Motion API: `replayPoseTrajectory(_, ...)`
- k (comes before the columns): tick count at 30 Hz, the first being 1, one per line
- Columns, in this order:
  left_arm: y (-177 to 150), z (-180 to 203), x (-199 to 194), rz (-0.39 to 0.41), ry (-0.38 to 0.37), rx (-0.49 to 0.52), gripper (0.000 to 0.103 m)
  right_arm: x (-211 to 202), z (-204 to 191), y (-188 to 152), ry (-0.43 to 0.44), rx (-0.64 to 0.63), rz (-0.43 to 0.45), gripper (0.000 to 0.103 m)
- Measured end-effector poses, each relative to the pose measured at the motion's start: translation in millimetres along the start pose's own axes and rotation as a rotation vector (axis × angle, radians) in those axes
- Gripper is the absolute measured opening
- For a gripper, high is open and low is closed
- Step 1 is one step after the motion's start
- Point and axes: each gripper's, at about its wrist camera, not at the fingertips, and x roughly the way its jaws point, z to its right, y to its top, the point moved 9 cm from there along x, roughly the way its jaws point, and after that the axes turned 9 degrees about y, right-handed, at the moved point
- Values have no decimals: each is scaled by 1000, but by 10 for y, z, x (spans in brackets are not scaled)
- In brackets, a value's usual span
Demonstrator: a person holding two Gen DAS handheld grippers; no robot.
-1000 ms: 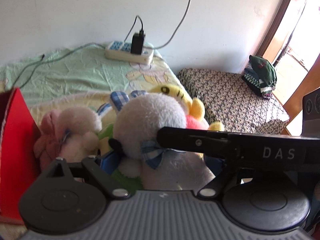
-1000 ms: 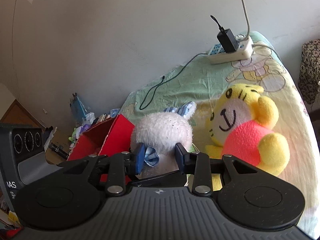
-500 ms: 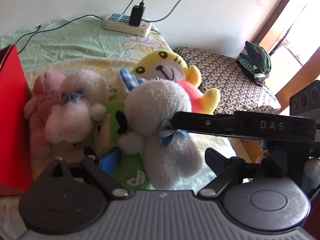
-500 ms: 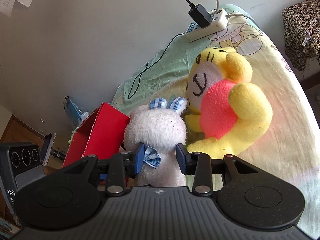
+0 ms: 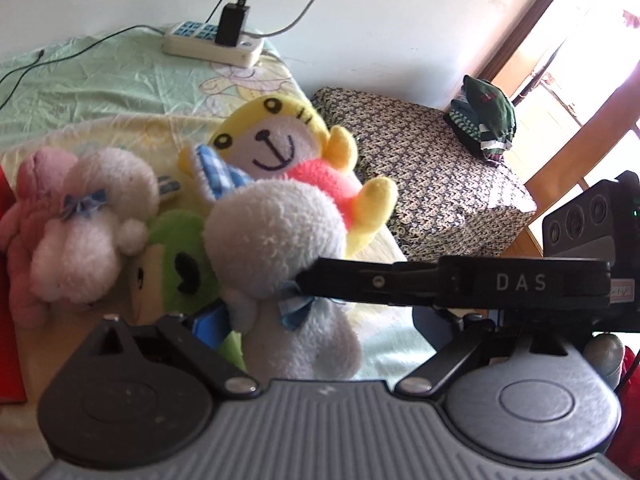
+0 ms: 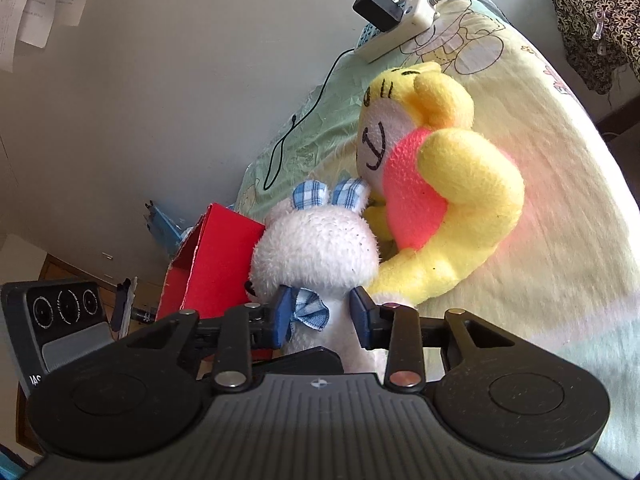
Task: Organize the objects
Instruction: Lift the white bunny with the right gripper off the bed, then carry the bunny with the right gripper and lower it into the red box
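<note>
White plush rabbit (image 6: 316, 248) is clamped at the neck between the right gripper (image 6: 322, 318) pads, above the bed (image 6: 560, 208), touching the yellow plush (image 6: 452, 168). Red box (image 6: 216, 264) stands just beside. Left gripper (image 5: 320, 320): jaws spread wide, holding nothing.

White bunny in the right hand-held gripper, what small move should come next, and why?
Probably carry the white bunny sideways toward the red box. The right hand-held gripper is clamped at its neck, and the open box sits just beside it.
</note>
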Motion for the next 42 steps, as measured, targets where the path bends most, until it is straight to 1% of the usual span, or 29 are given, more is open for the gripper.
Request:
replayPoseTrajectory(4,62,119,-107,41,2,61,93,-145,-92,8,21,-9,13,37)
replayPoseTrajectory(9,112,202,-294,86,-17,94,93,-265,-243,32,39,-24,42,37)
replayPoseTrajectory(13,167,179,-488,139,-2,99,93,-272,-403,62,69,-44,59,37)
replayPoseTrajectory(18,204,-7,-756,211,48,74,93,-119,-666,95,132,-99,38,37)
replayPoseTrajectory(21,217,-204,-928,250,89,41,93,73,-830,100,172,-127,14,37)
replayPoseTrajectory(25,252,-520,-1226,315,142,10,93,368,-1149,87,230,-161,-7,37)
replayPoseTrajectory(29,270,-891,-1489,358,174,-5,93,694,-1470,33,266,-203,-25,37)
replayPoseTrajectory(33,251,-1336,-1692,362,187,-18,93,1067,-1727,-88,271,-210,-41,37)
replayPoseTrajectory(37,228,-1819,-1873,369,218,-15,93,1512,-1952,-191,279,-190,-58,37)
replayPoseTrajectory(42,183,-2470,-1970,338,256,-22,93,2067,-2119,-367,275,-144,-86,37)
